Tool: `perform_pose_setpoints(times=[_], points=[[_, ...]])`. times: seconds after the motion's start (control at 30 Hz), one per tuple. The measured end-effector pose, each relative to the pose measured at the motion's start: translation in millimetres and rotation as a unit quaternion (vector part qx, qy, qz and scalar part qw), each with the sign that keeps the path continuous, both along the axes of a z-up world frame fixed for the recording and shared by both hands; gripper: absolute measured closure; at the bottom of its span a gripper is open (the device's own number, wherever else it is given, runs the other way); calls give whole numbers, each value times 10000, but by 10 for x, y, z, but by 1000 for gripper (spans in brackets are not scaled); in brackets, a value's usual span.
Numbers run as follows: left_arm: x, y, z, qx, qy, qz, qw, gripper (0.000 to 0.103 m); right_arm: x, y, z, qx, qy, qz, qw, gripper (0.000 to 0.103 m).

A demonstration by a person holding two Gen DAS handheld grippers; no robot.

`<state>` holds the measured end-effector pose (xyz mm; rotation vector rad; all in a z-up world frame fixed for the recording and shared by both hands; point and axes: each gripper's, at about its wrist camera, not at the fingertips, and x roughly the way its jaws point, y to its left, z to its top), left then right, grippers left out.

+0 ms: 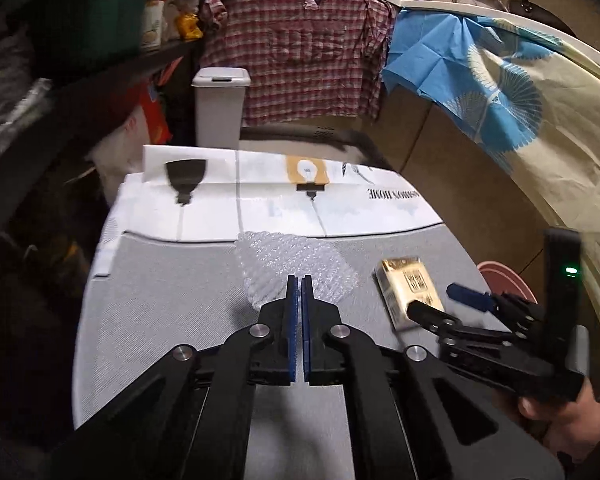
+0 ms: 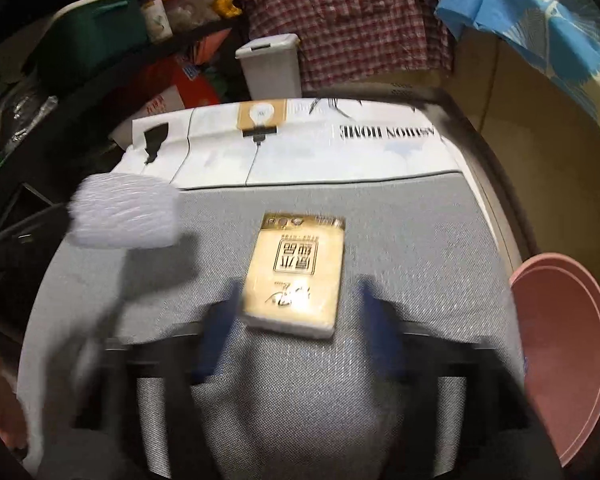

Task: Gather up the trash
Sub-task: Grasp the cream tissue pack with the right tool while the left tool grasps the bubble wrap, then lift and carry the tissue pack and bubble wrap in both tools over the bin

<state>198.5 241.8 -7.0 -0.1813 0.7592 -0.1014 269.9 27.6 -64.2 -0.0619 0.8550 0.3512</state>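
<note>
A clear piece of bubble wrap point(image 1: 296, 270) is pinched at its near edge by my left gripper point(image 1: 300, 284), whose jaws are shut on it; in the right wrist view it point(image 2: 126, 212) appears blurred and lifted at the left. A gold cigarette pack point(image 2: 296, 276) lies flat on the grey table point(image 2: 400, 240). My right gripper point(image 2: 296, 320) is open, blurred, its blue fingers on either side of the pack's near end. In the left wrist view the pack point(image 1: 408, 288) and right gripper point(image 1: 440, 300) are at the right.
A white printed paper bag point(image 1: 280, 200) lies across the far half of the table. A white lidded bin point(image 1: 220, 106) stands behind it. A pink basin point(image 2: 568, 356) sits off the right edge. Shelves with clutter are at left, hanging cloths behind.
</note>
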Motion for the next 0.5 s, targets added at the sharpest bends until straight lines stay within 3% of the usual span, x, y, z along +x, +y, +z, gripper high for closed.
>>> perform_pose_setpoints(times=[0.2, 0.23, 0.5], points=[[-407, 74, 204, -75, -58, 194, 9998, 101, 70, 105, -173, -625, -49, 15, 9980, 37], [-444, 60, 226, -79, -74, 190, 9998, 101, 75, 91, -179, -616, -13, 34, 9981, 50], [-643, -111, 392, -45, -266, 291, 9992, 101, -228, -132, 192, -620, -307, 157, 9975, 50]])
